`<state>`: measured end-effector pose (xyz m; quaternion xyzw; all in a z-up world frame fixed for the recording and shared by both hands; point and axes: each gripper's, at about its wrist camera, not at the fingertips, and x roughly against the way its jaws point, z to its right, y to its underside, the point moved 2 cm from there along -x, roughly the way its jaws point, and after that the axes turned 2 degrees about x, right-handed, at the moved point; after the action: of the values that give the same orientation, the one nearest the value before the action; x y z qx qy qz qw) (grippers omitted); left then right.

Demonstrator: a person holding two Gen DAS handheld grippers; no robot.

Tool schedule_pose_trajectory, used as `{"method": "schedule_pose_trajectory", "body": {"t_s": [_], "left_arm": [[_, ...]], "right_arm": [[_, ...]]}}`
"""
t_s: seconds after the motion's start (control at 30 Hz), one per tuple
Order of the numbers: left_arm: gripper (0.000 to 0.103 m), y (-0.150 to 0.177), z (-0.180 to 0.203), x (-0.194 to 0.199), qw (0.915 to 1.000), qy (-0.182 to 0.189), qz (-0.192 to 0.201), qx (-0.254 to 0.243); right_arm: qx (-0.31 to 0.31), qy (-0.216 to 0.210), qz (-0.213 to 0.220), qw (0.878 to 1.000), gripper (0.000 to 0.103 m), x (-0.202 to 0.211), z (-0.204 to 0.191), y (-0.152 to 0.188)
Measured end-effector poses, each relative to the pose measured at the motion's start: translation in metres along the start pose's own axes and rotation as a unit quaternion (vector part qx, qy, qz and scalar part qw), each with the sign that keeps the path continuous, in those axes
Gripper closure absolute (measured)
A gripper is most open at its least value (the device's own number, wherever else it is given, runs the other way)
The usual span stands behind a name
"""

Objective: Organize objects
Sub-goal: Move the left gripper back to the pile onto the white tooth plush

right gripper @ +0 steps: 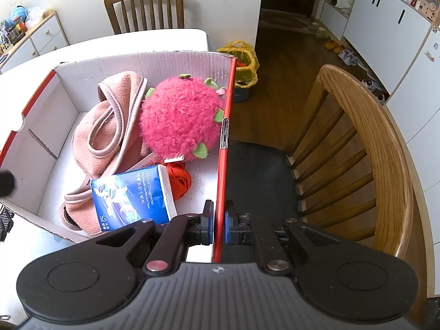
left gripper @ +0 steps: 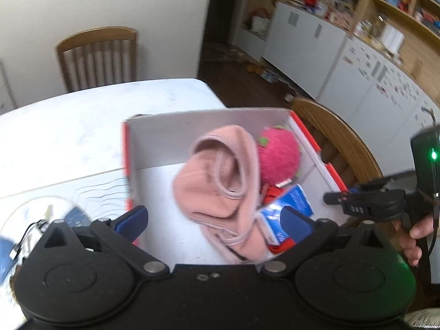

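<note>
Tissue pack lengthwise toward camera (tilted).

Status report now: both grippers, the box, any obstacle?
Left gripper open, empty, above box. Right gripper shut on box wall. Pink hat, plush, tissue pack inside. Nothing in the way.

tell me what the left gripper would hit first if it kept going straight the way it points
Most likely the pink fleece hat lying in the cardboard box. The left gripper is open and empty, aimed down into it, though blur leaves depth unclear.

A home dining room: wooden chairs, white table (cluttered shelves behind).
</note>
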<state>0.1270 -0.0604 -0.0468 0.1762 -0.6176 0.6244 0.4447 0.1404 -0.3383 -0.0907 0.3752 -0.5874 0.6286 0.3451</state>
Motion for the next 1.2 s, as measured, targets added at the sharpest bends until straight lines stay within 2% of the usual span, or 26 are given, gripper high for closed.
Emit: {"method": "schedule_pose_trajectory", "body": {"t_s": [0.23,0.53,0.77,1.0,1.2], "left_arm": [[0.001,0.005,-0.043,0.018,0.9987,-0.031,0.015,0.039],[0.001,0.018,-0.101,0.035,0.9948,-0.086,0.031,0.046],[0.001,0.041,-0.148,0.029,0.9915,-0.120,0.015,0.050],[0.001,0.073,-0.163,0.017,0.9939,-0.108,-0.006,0.024],[0.001,0.085,-0.154,0.003,0.9951,-0.097,0.005,-0.016]], "right_arm": [[-0.002,0.010,-0.003,1.000,0.096,-0.001,-0.003,-0.001],[-0.003,0.024,-0.005,1.000,0.096,-0.001,-0.007,-0.002],[-0.005,0.037,-0.009,0.999,0.096,-0.001,-0.012,-0.003],[-0.006,0.055,-0.013,0.998,0.096,-0.002,-0.018,-0.004],[-0.007,0.071,-0.018,0.997,0.095,-0.003,-0.023,-0.006]]}}
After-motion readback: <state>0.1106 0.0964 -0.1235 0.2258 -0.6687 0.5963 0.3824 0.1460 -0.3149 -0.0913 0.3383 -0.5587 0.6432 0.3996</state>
